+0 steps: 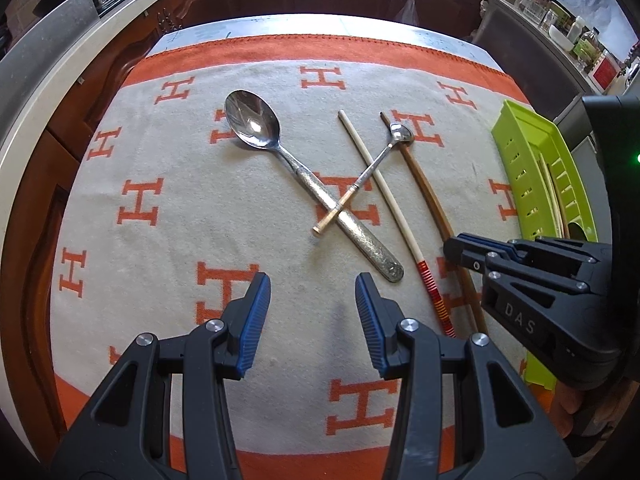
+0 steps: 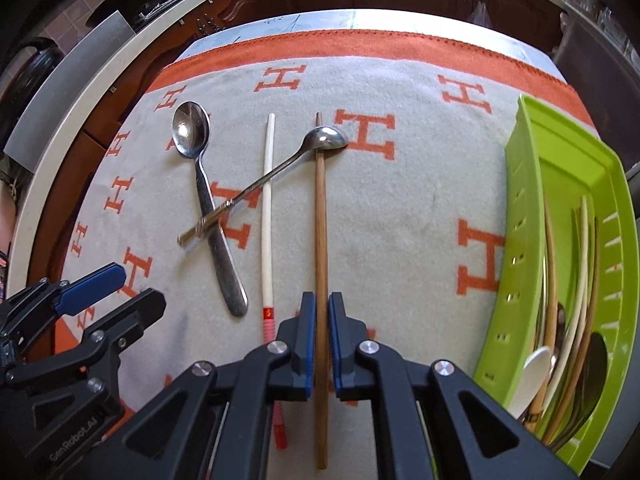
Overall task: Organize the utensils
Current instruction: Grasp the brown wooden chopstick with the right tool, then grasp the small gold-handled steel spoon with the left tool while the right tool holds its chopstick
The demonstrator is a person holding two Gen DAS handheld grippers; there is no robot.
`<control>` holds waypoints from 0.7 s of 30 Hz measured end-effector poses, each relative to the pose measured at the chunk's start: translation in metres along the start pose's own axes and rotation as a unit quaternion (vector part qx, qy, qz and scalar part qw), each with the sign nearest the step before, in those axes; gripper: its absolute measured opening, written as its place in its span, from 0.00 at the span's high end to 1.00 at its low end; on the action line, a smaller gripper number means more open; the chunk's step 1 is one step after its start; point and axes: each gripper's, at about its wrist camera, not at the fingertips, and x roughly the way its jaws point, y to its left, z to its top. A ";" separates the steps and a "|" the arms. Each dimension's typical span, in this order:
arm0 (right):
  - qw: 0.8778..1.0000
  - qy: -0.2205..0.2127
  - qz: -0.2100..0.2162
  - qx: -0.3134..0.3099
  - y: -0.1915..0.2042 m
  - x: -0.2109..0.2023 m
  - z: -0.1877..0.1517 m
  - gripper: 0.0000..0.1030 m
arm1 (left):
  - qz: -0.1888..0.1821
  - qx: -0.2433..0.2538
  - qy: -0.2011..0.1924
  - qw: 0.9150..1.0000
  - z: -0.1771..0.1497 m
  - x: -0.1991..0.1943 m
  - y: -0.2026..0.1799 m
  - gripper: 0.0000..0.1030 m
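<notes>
While the left wrist view shows the left gripper [image 1: 313,322] spread wide over bare patterned cloth [image 1: 160,264], short of the large embossed spoon [image 1: 308,184] with the small spoon [image 1: 362,186] crossing its handle, only the right wrist view looks inside the green slotted tray [image 2: 560,184], where utensils lie. That view shows the right gripper [image 2: 321,336] clamped on the brown wooden chopstick [image 2: 320,208], beside the white chopstick [image 2: 268,216], with open cloth toward the tray.

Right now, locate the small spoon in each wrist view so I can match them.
Left wrist: small spoon lies centre, crossing the large spoon handle.
Right wrist: small spoon lies left of centre, bowl on the brown chopstick.
Shared landmark: green basket at right.
</notes>
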 end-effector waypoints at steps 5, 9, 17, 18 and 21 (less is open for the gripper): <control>1.000 0.001 0.009 0.013 -0.004 -0.006 -0.011 0.94 | -0.017 0.009 -0.002 1.000 -0.001 -0.003 -0.002 0.60; 1.000 -0.001 0.014 0.025 -0.007 -0.007 -0.016 0.94 | -0.070 0.019 -0.011 0.997 0.007 -0.002 0.003 0.60; 0.999 -0.008 0.030 0.043 -0.014 -0.006 -0.018 0.94 | -0.084 0.092 -0.033 0.992 0.045 0.013 -0.017 0.60; 0.998 -0.009 0.033 0.045 -0.014 -0.005 -0.018 0.94 | -0.075 0.109 -0.033 0.991 0.051 0.018 -0.023 0.60; 0.998 -0.011 0.041 0.051 -0.017 -0.006 -0.019 0.94 | -0.053 0.149 -0.030 0.987 0.065 0.033 -0.034 0.60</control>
